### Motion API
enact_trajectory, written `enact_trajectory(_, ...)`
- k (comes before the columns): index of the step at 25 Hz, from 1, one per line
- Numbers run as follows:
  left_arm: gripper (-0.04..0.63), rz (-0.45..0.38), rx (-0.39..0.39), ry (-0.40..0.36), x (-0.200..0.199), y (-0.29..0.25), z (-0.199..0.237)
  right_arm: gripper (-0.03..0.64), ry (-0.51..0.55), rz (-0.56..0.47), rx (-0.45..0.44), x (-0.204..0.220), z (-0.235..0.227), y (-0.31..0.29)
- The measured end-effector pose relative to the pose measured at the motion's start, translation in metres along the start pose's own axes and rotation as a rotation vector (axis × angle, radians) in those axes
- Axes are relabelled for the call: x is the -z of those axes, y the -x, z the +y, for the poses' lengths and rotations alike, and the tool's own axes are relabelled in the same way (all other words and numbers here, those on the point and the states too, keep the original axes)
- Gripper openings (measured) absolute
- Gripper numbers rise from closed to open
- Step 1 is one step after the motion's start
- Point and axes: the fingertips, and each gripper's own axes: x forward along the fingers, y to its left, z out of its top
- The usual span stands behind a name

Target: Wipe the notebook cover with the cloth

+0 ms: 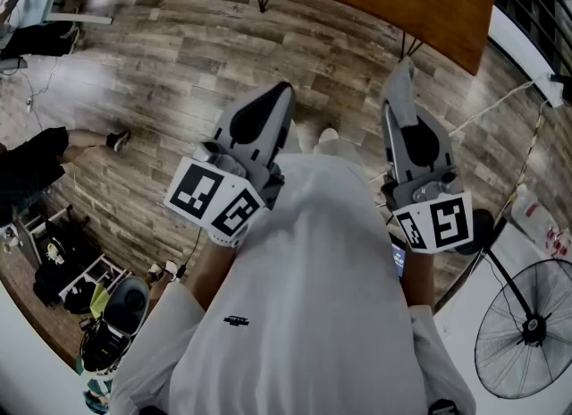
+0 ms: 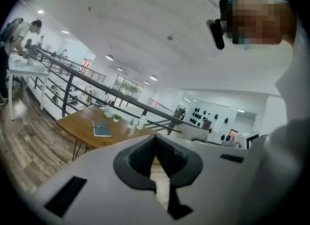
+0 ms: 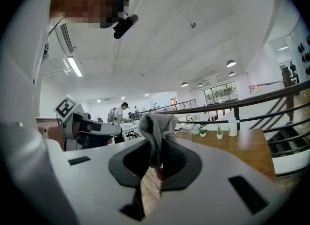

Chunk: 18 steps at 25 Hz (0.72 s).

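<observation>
Far off on the wooden table, the notebook lay flat, well away from both grippers. The right gripper pinched the grey cloth tight. The left gripper had its jaws pressed together, holding nothing.

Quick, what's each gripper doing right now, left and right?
Left gripper: closed, nothing between its jaws.
Right gripper: closed on the grey cloth.
</observation>
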Motion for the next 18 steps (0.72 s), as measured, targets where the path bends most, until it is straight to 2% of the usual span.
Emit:
enact_trajectory(4,0.018,0.021,-0.003,0.034,0.01,0.021,-0.019,0.038,0.015,0.035,0.012,-0.002,0.014,0.024)
enact_trajectory(11,0.018,-0.022,-0.037,0.046,0.021,0.044,-0.032,0.04,0.014,0.03,-0.064,0.001,0.034,0.045)
enact_trajectory(18,0.019,-0.069,-0.085,0.06,0.018,0.054,-0.015,0.041,-0.027,0.035,-0.068,0.008,0.025,0.039)
